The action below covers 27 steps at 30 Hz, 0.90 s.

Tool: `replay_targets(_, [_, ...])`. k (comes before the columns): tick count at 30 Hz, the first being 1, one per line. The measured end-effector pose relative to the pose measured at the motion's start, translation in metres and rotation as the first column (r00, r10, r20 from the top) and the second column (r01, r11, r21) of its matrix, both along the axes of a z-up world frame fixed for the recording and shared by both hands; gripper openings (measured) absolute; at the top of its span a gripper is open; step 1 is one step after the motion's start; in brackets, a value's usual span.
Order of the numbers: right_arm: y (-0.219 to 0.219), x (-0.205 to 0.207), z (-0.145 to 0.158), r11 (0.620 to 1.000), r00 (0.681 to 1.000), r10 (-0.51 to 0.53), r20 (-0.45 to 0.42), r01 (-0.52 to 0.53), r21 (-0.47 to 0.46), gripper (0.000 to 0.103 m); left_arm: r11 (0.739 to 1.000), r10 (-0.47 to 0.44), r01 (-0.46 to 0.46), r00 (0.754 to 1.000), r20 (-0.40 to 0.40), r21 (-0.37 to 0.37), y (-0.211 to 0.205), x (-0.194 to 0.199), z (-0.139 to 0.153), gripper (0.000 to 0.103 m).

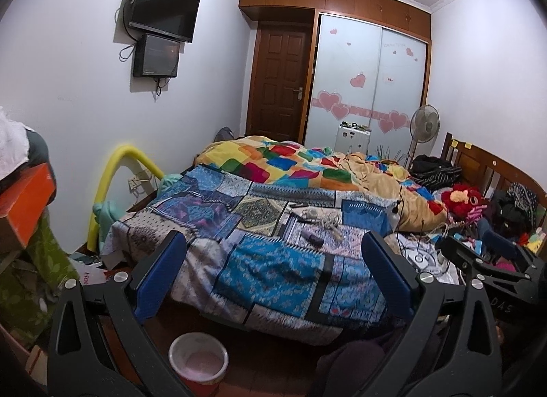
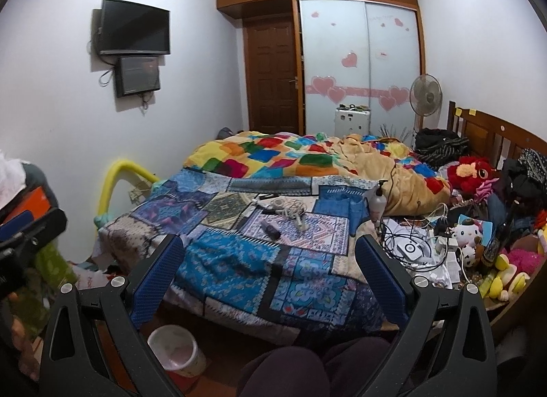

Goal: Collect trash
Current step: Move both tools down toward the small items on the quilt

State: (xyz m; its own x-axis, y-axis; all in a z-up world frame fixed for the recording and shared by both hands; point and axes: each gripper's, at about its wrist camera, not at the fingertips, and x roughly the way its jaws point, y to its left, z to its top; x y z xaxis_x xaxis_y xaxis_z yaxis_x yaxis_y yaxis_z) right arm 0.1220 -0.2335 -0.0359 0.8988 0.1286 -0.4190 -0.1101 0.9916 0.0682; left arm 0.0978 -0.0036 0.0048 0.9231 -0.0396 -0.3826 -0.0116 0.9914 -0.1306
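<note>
- Both grippers are held up over the foot of the bed [image 1: 273, 274], pointing across it toward the closet. Neither one is touching anything.
- Left gripper [image 1: 273, 274]: blue pads spread wide, nothing between them, just blue patchwork bedspread showing in the gap.
- Right gripper [image 2: 270, 274]: same deal, wide apart and empty. You can also see it poking in at the right edge of the left camera.
- The trash-looking stuff is out in the middle of the bed, well past the fingertips of both: a small dark tube-shaped thing [image 2: 270, 229], and just behind it a tangle of white cord [image 2: 295, 209] with a small whitish round item I can't make out.
- From the right camera that pile sits pretty much straight ahead, between the two fingers but farther up the bed. From the left camera it's ahead and a bit toward the right finger.
- Trash bin [image 1: 198, 357]: white with a red base, on the floor right by the foot of the bed, below the left finger of each gripper. Looks empty from here.
- Pump bottle [image 2: 378, 204] stands upright on the bed to the right of the pile, next to the tan blanket [image 2: 410, 188].
- Far right of the bed is a heap of plush toys [image 2: 470, 171], cables and clothes.
</note>
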Motion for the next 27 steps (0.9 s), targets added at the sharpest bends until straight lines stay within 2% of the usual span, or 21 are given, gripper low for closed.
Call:
replay_targets(5, [-0.019, 0.043, -0.002, 1.0, 0.999, -0.016, -0.028, 0.016, 0.0, 0.1, 1.0, -0.003, 0.003, 1.0, -0.027, -0.012, -0.006, 0.052, 0.0, 0.103])
replay_targets(11, [-0.04, 0.1, -0.01, 0.999, 0.998, -0.027, -0.055, 0.025, -0.038, 0.1, 1.0, -0.016, 0.015, 0.997, -0.08, -0.016, -0.023, 0.12, -0.015, 0.1])
replay_targets(14, [-0.048, 0.128, -0.02, 0.997, 0.997, -0.016, -0.073, 0.011, -0.07, 0.1, 0.999, -0.025, 0.021, 0.992, -0.125, -0.031, -0.033, 0.156, -0.029, 0.09])
replay_targets(19, [-0.059, 0.178, -0.04, 0.995, 0.994, 0.024, -0.109, -0.035, -0.094, 0.1, 0.999, -0.046, 0.042, 0.98, -0.194, -0.022, -0.054, 0.219, -0.059, 0.085])
replay_targets(23, [-0.067, 0.213, -0.058, 0.994, 0.985, 0.073, -0.153, -0.083, -0.065, 0.099, 0.998, -0.057, 0.052, 0.968, -0.243, -0.027, -0.069, 0.263, -0.085, 0.085])
replay_targets(27, [-0.071, 0.251, -0.079, 0.991, 0.968, 0.125, -0.215, -0.13, -0.008, 0.093, 0.997, -0.075, 0.068, 0.949, -0.306, -0.032, -0.084, 0.309, -0.112, 0.085])
